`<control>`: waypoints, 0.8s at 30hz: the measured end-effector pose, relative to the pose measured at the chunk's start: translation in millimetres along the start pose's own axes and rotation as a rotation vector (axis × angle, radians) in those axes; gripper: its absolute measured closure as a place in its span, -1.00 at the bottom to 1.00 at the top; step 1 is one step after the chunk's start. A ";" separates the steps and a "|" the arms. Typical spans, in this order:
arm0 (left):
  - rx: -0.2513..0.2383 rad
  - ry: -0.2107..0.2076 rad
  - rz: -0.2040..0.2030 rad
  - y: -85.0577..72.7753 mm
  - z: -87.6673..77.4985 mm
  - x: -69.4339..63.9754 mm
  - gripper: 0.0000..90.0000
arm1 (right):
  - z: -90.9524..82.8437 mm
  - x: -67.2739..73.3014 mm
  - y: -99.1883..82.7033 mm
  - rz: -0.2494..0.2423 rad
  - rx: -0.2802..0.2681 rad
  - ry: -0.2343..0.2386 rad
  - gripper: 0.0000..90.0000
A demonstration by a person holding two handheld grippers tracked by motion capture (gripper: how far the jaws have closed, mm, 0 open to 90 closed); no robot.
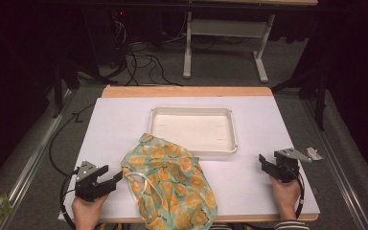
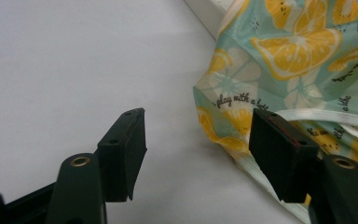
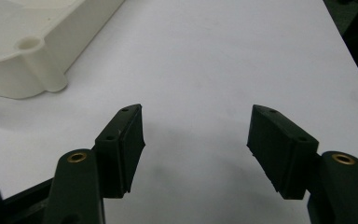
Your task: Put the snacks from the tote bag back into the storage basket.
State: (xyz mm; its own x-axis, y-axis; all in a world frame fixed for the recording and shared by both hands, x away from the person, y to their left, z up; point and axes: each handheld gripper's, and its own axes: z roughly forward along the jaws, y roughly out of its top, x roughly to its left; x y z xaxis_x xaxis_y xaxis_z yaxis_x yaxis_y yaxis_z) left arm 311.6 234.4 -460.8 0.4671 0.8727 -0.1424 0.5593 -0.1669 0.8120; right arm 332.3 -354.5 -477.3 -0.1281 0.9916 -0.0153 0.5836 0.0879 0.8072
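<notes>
High view: lemon-print cloth bag (image 1: 170, 184) lies crumpled on the table's (image 1: 110, 124) near edge, 1 corner against the white tray (image 1: 193, 128); left gripper (image 1: 116, 178) just beside it, right gripper (image 1: 262, 162) well apart.
Left gripper view: jaws apart, nothing clamped; bag's hem by 1 pad.
Right gripper view: jaws apart over bare table.
Handling: likely light, soft, floppy; pinch the white-trimmed hem (image 2: 307, 114).

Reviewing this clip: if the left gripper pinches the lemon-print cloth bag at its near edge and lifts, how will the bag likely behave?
The bag lies crumpled in soft folds, so it will probably sag and drape rather than hold shape. It looks thin and flat, likely light for its size. One end rests on the tray rim, so pulling may drag it off; the smooth fabric might slip between the left gripper pads.
</notes>
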 end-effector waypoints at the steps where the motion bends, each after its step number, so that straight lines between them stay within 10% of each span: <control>1: 0.001 0.000 0.002 0.5 0.7 -1.0 -0.22 | 0.1 0.3 0.0 0.000 0.002 -0.001 -0.18; 17: 0.031 -0.043 0.019 10.3 27.7 -9.7 -0.31 | 0.7 1.9 0.4 -0.005 0.013 -0.006 -0.19; 24: 0.034 -0.071 0.033 10.8 31.1 -11.8 -0.02 | 0.8 2.1 0.3 -0.012 0.011 -0.006 -0.19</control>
State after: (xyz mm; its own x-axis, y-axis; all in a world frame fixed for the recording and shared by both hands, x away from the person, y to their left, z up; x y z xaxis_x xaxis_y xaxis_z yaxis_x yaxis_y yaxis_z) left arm 333.4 208.0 -467.9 0.5324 0.8318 -0.1568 0.5653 -0.2115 0.7973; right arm 332.8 -352.3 -477.6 -0.1298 0.9911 -0.0286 0.5907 0.1004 0.8006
